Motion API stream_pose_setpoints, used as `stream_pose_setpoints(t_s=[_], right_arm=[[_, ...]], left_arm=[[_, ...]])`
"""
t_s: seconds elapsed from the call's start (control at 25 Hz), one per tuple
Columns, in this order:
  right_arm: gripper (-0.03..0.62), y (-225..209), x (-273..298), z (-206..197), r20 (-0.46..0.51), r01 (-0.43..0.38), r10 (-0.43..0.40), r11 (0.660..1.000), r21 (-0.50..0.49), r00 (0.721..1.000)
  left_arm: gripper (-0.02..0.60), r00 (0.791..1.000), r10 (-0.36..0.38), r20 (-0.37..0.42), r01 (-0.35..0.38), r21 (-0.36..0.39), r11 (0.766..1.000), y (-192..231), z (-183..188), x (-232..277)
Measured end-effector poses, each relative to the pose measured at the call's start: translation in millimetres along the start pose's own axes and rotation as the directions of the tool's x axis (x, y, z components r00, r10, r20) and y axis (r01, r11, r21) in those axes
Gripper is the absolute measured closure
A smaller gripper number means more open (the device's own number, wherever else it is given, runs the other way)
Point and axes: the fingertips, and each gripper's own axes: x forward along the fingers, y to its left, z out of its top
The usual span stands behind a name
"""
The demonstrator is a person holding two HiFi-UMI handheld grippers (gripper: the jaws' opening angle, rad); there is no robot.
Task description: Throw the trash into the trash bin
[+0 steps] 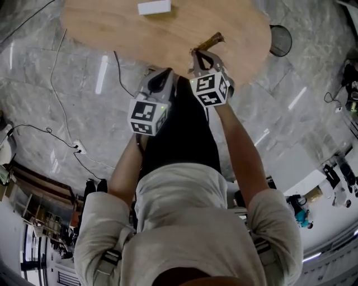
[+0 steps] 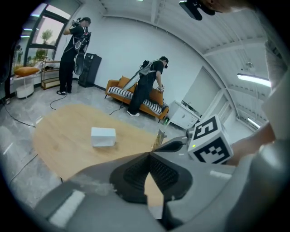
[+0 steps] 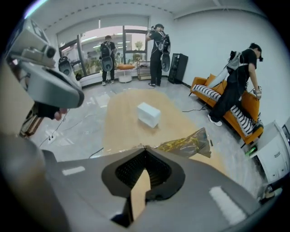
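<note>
Right gripper [image 3: 144, 147] is pinching the crinkly wrapper [image 3: 188, 144] by one edge above the table [image 1: 112, 28]; left gripper [image 2: 148, 154] is hanging closed, apparently empty. Light, limp, slippery film is demanding a firm edge pinch.

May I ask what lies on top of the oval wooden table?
A white rectangular box lies on the oval wooden table. The right gripper holds a crinkled golden wrapper above it, covering the patch beneath.

No words or numbers can be read. Only black-and-white square patterns show, on the white cube [image 1: 149, 116] of the left hand-held gripper [image 2: 148, 154] and of the right hand-held gripper [image 3: 144, 147].
</note>
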Motion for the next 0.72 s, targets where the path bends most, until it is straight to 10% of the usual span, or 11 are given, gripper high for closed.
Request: stream_pose_setpoints(t_s=[0.72], right_arm=[[0.583,5,-253,137,0.433,0.111,-0.198,0.97,0.217,0.879]], left_arm=[[0.563,0.962,-0.015,0.273,-0.029,0.156,0.987,-96,149,-130]])
